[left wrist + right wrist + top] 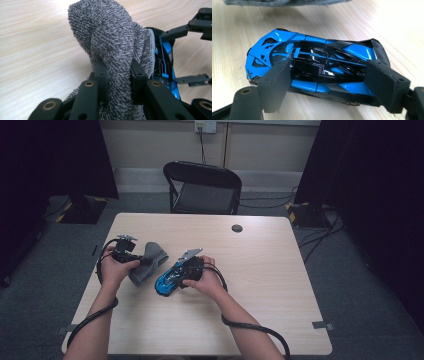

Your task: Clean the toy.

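Around: black folding chair behind desk, dark round cap near far edge | Left claw clenched on grey cloth, lifted just beside car | Right claw grasping blue toy car across its sides, on desk | Both forearms angled inward.

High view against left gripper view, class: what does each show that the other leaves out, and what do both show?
High view alone: the black folding chair, the table edges, both forearms, and the right gripper around the blue toy car.

Left gripper view alone: the left gripper pinching a fold of the grey towel, and the cloth's looped weave.

Both: the towel, the car and the pale wooden tabletop.
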`<state>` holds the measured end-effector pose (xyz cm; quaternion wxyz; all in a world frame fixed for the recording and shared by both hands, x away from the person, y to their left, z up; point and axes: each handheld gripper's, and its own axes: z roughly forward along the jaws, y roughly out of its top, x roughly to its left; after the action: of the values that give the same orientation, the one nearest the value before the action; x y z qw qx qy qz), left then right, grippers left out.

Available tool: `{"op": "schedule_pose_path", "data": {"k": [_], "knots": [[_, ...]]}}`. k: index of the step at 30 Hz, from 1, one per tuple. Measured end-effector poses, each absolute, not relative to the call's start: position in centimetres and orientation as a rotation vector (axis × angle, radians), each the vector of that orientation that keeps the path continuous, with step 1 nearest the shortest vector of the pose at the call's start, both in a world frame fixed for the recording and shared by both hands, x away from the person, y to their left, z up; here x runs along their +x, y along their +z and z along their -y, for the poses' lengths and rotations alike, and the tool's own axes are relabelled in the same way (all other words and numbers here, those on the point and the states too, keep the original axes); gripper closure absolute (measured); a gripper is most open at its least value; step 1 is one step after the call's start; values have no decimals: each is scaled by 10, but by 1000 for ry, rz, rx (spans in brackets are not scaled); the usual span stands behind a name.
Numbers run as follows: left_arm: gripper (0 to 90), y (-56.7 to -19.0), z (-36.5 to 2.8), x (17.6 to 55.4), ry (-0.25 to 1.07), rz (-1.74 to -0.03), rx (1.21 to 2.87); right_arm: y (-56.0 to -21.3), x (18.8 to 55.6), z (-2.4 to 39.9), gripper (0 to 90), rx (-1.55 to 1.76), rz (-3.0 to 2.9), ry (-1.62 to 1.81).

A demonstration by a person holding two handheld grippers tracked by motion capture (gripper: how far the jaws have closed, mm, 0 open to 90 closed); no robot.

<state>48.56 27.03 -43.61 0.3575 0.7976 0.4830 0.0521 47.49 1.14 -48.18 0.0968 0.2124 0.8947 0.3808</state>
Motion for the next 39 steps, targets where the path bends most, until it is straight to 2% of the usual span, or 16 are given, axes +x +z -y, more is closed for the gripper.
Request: {"op": "schedule_pose_path", "data": {"k": [20,39], "knots": [[730,-462,-214,530,142,-1221,2120,-482,475,-11,209,629,-2649,1132],[734,-478,-204,526,151,-1158,2206,-481,476,-11,209,627,-2656,1122]]}}
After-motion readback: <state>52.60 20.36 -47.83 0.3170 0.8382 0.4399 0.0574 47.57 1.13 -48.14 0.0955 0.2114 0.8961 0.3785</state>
